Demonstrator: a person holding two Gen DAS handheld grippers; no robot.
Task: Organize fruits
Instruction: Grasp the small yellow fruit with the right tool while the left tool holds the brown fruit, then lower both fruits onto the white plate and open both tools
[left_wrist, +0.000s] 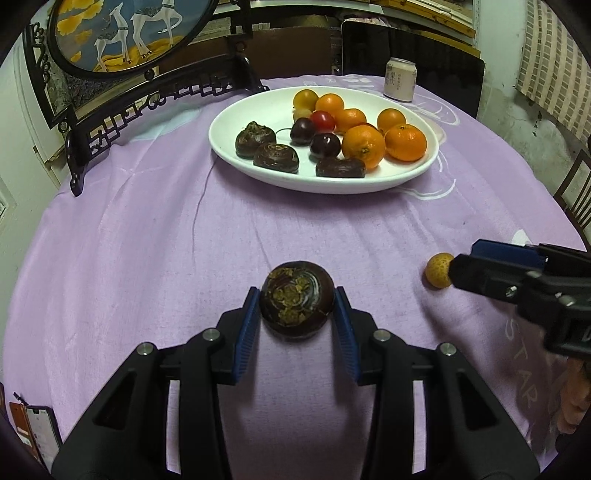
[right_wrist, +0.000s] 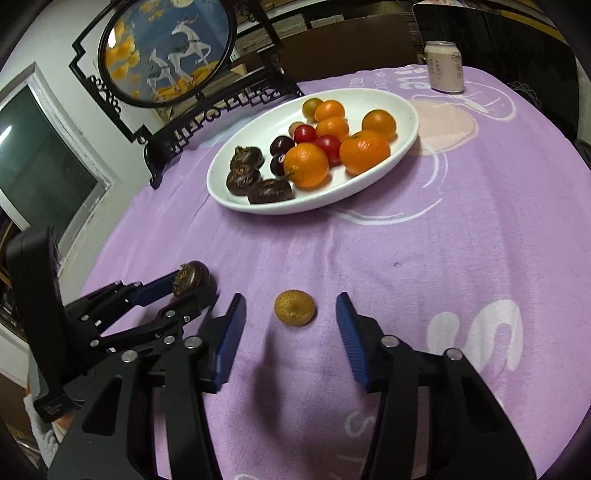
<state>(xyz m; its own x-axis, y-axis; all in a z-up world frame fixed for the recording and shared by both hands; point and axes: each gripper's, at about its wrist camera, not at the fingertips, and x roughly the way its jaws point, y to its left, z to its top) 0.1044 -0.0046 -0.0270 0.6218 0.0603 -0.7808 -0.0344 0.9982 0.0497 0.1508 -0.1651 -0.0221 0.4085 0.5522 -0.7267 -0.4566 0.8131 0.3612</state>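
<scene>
A dark brown water chestnut rests on the purple tablecloth, and my left gripper is shut on it, blue pads pressing both sides. The right wrist view shows the same chestnut between the left gripper's fingers. A small speckled yellow fruit lies between the wide-apart pads of my right gripper, which is open, with a gap on each side. In the left wrist view that fruit sits at the right gripper's tips. The white oval plate beyond holds oranges, cherries, tomatoes and more chestnuts.
A drink can stands behind the plate. A black-framed round deer screen stands at the table's far left. A phone lies at the near left edge. A chair is at the right.
</scene>
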